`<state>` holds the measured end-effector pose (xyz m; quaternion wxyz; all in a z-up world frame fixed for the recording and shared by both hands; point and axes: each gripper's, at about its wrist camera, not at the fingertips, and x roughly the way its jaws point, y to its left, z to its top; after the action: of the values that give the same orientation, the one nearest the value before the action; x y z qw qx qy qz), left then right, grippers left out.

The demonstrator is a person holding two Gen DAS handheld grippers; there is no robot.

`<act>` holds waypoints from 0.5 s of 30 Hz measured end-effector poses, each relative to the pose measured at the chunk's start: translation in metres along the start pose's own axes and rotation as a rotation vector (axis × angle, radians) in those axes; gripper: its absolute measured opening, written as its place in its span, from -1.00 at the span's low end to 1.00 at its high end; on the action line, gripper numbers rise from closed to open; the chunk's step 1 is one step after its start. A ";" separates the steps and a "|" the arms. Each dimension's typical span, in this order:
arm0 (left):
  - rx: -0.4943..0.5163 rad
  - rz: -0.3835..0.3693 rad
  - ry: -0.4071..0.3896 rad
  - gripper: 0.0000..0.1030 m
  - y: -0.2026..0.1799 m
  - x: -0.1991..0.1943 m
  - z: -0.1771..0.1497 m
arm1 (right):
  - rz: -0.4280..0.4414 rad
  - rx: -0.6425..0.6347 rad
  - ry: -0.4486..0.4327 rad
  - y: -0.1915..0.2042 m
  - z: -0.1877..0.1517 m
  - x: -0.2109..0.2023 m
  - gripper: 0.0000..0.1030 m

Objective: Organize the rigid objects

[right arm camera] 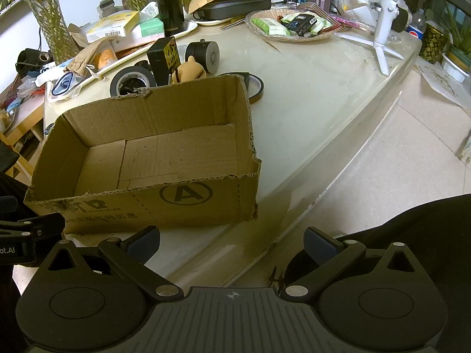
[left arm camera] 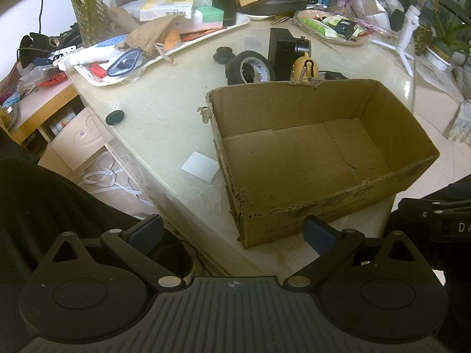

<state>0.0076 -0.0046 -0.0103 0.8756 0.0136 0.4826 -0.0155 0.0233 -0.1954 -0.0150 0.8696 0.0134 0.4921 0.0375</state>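
An open, empty cardboard box (left arm camera: 309,158) (right arm camera: 153,153) sits at the near edge of the pale table. Behind it stand a black tape roll (left arm camera: 254,67) (right arm camera: 132,81), a black box-shaped object (left arm camera: 281,54) (right arm camera: 163,57), a tan toy with a clip (left arm camera: 304,69) (right arm camera: 190,72), a black cylinder (right arm camera: 204,54) and a thin tape ring (right arm camera: 253,85). A small black cap (left arm camera: 223,53) and a dark round lid (left arm camera: 115,117) lie on the table. My left gripper (left arm camera: 232,231) is open and empty, before the box's near wall. My right gripper (right arm camera: 232,242) is open and empty, at the box's right corner.
A white tray (left arm camera: 97,79) with cluttered items lies at the back left. A woven basket (right arm camera: 291,36) of packets and a white tripod gimbal (right arm camera: 382,29) stand at the back right. A white card (left arm camera: 200,166) lies left of the box. The table edge curves near both grippers.
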 end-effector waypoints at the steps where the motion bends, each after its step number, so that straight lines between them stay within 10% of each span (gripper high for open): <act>1: 0.000 -0.002 0.000 1.00 0.000 0.000 0.000 | 0.000 0.000 0.000 0.000 0.000 0.000 1.00; 15: 0.001 -0.010 0.013 1.00 -0.001 0.002 0.000 | 0.000 0.000 0.000 0.001 0.001 0.000 1.00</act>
<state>0.0082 -0.0058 -0.0119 0.8724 0.0119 0.4883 -0.0201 0.0242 -0.1948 -0.0145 0.8695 0.0137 0.4923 0.0375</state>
